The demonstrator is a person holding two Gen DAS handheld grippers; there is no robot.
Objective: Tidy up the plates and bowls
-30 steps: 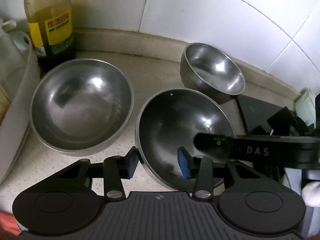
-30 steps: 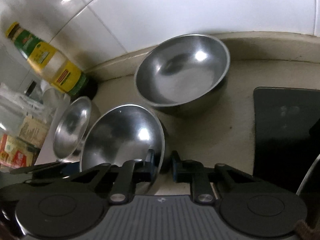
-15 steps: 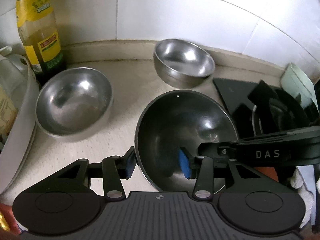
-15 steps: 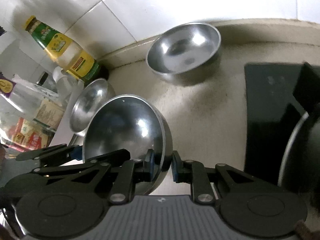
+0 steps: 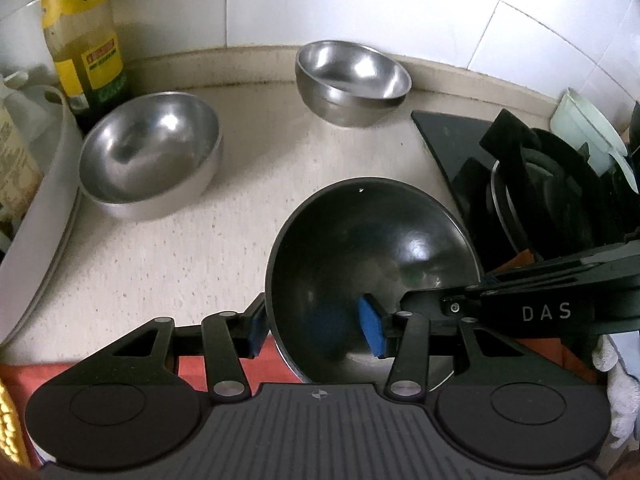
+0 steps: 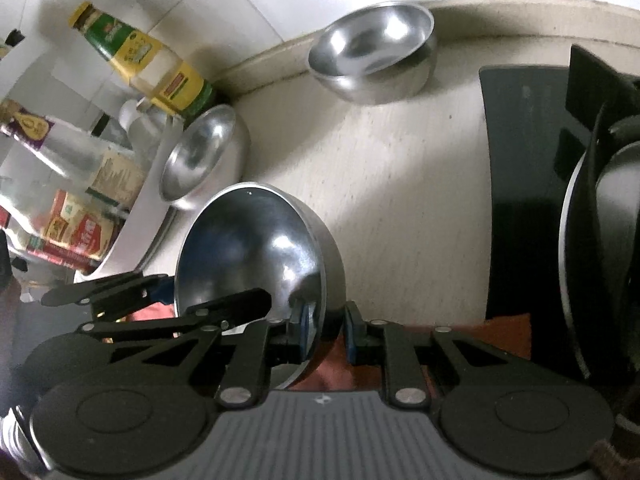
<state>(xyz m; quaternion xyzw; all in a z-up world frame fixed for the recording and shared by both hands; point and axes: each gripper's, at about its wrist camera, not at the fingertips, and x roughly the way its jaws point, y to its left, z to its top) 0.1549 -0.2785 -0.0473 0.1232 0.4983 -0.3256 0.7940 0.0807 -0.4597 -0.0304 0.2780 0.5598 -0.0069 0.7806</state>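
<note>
A steel bowl (image 5: pixel 372 248) hangs tilted above the counter's near edge. My right gripper (image 6: pixel 328 330) is shut on the bowl's (image 6: pixel 248 252) near right rim, one pad inside and one outside. My left gripper (image 5: pixel 314 330) straddles its left rim. Its jaws are opening: the blue pads stand wider than the thin wall, one just outside it, the other loose inside. Two more steel bowls stand on the counter: a wide one (image 5: pixel 148 152) at the left by the bottle, and one (image 5: pixel 352 76) against the back wall.
An oil bottle (image 5: pixel 80 40) stands in the back left corner beside a white tub (image 5: pixel 48 184) of packets. A black stove (image 5: pixel 520 168) with a pan on it fills the right side. Red cloth (image 5: pixel 192 372) shows under the grippers.
Both grippers have drawn back and up with the bowl, so the counter bowls look farther away. The left jaws have widened around the rim. The right jaws stay shut.
</note>
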